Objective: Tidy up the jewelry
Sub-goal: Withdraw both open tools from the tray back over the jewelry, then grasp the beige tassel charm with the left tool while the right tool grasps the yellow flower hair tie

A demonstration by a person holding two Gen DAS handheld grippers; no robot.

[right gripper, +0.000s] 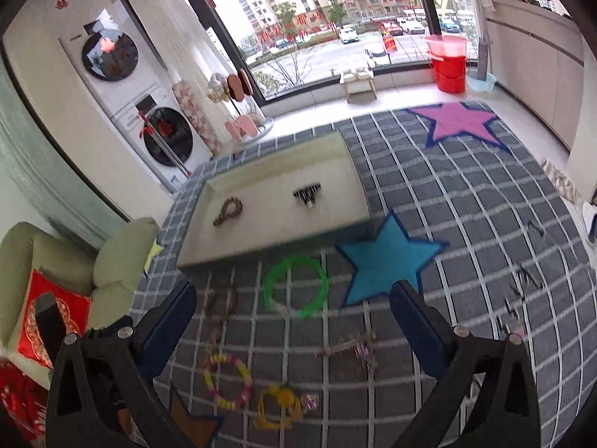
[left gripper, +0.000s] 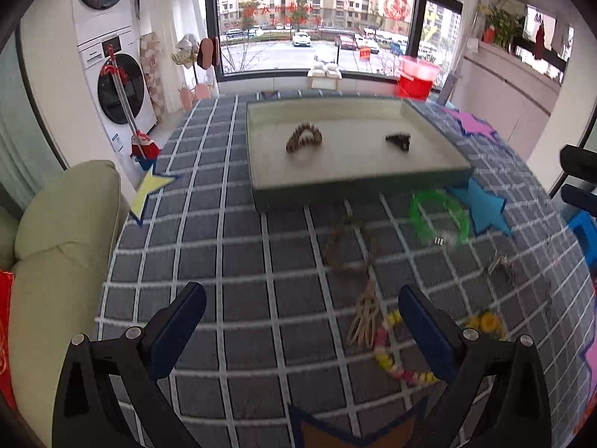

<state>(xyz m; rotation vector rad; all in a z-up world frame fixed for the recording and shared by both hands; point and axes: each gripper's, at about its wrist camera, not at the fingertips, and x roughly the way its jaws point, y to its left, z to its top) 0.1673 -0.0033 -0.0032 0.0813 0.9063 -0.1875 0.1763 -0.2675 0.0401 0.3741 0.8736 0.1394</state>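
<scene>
A shallow cream tray (left gripper: 358,181) (right gripper: 261,250) sits on the checked cloth and holds a brown bead bracelet (left gripper: 303,137) (right gripper: 227,211) and a black hair clip (left gripper: 399,141) (right gripper: 308,191). In front of the tray lie a green ring bracelet (left gripper: 438,218) (right gripper: 296,285), a brown cord bracelet with a tassel (left gripper: 349,246) (right gripper: 220,304), a pink and yellow bead bracelet (left gripper: 391,354) (right gripper: 227,382), a yellow flower bracelet (left gripper: 487,323) (right gripper: 278,405) and a thin chain (right gripper: 350,349). My left gripper (left gripper: 302,317) is open and empty above the cloth. My right gripper (right gripper: 293,315) is open and empty over the green ring.
The table carries a grey checked cloth (left gripper: 242,261) with felt stars, blue (right gripper: 388,261) and pink (right gripper: 460,121). A green sofa (left gripper: 56,242) with a red cushion (right gripper: 52,317) stands at the left. More small dark pieces (right gripper: 522,283) lie at the right.
</scene>
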